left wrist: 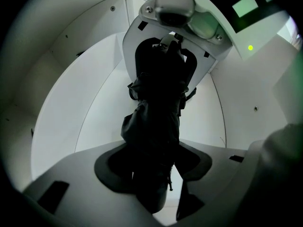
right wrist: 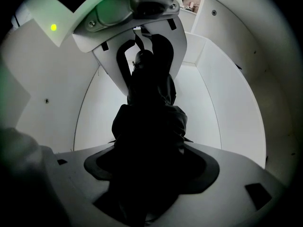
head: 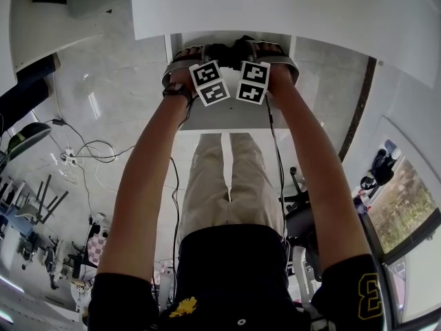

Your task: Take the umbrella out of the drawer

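A black folded umbrella (head: 231,49) lies lengthwise in the open white drawer (head: 227,119). Each of my grippers has one end of it. In the left gripper view the umbrella (left wrist: 156,103) runs away from my left gripper (left wrist: 154,174), whose jaws close round its nearer end, with a thin white sliver beside the narrow tip. My right gripper (left wrist: 175,13) holds the far end. In the right gripper view the dark fabric (right wrist: 149,126) fills the space between the jaws of my right gripper (right wrist: 149,183), and my left gripper (right wrist: 142,4) sits opposite. From the head camera both grippers (head: 200,59) (head: 272,57) point down into the drawer.
The white drawer walls (left wrist: 71,79) stand close on both sides of the umbrella. A white desk top (head: 275,5) overhangs the back of the drawer. Cables and a power strip (head: 69,157) lie on the floor at the left, and a chair base (head: 303,219) stands at the right.
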`<state>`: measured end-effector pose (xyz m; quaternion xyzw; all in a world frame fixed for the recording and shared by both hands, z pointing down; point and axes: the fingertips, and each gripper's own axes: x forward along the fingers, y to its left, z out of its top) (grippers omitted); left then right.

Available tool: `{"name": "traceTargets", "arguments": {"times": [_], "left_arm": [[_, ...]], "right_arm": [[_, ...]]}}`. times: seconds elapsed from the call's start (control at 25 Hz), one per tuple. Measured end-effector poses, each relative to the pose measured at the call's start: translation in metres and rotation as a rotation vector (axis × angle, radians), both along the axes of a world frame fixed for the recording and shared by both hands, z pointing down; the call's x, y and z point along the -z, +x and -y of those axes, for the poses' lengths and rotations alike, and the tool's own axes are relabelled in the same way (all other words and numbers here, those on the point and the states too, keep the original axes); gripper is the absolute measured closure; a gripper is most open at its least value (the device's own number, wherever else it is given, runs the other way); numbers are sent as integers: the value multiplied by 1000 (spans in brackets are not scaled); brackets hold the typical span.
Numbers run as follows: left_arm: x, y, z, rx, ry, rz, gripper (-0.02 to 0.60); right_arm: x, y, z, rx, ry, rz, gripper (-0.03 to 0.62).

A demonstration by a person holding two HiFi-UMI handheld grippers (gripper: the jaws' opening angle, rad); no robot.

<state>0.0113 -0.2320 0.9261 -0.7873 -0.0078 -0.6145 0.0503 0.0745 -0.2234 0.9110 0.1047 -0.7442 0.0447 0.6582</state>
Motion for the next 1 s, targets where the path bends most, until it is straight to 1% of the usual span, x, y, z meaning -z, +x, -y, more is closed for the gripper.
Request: {"name": "traceTargets", "arguments": {"times": [0.44,0.48,0.6,0.68,0.88,1.0], "left_arm": [[0,-1,-4,-28,14,-3,371],[0,-1,-4,-34,17,-3,373],[1,0,-3,-60,30,-1,380],[2,1,-4,-71,24,-2,381],[7,-1,-10,-112,-11,6,379],[10,-3,-11,-133,5,13,377]], "right_arm": [[0,-2,-4,-18,3,-11,270],[0,-1,-4,-22,6,-13,270],[1,0,-5,-34,19,-15,298],[3,0,-5,-34,28,-12,309],[12,-1,-10,-18,43,-10,315],[14,-2,-12,-23,52,-18,319]]}}
